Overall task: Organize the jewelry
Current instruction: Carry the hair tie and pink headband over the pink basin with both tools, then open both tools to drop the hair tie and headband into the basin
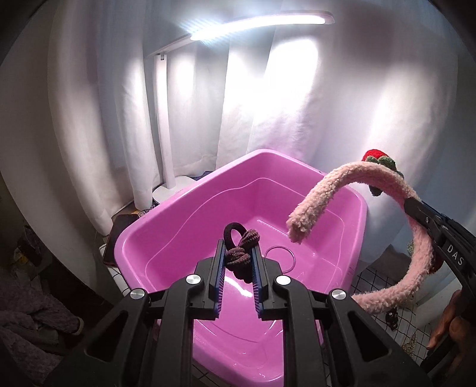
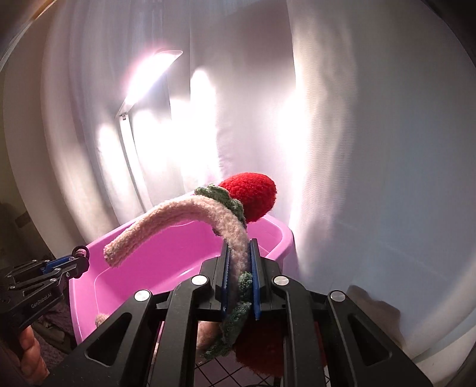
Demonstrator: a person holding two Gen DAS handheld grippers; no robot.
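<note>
My left gripper [image 1: 238, 253] is shut on a dark brown knotted hair tie [image 1: 239, 250] and holds it above a pink plastic tub [image 1: 142, 232]. A thin pink ring-shaped hair band [image 1: 279, 258] lies on the tub's floor. My right gripper [image 2: 239, 262] is shut on a fuzzy pink headband [image 2: 166, 221] with a red knitted strawberry [image 2: 253, 195] and green leaves, held over the tub's rim [image 2: 276, 230]. The headband [image 1: 321, 193] also shows at the right in the left wrist view, held by the right gripper [image 1: 416, 208]. The left gripper [image 2: 78, 257] shows at the left in the right wrist view.
A white curtain [image 1: 282, 104] hangs behind the tub. A white desk lamp [image 1: 255, 25] shines above it, its pole [image 1: 162, 119] at the left. A dark phone [image 1: 119, 232] lies left of the tub. The surface has a white cloth with a black grid [image 1: 383, 297] and small jewelry pieces [image 1: 392, 317].
</note>
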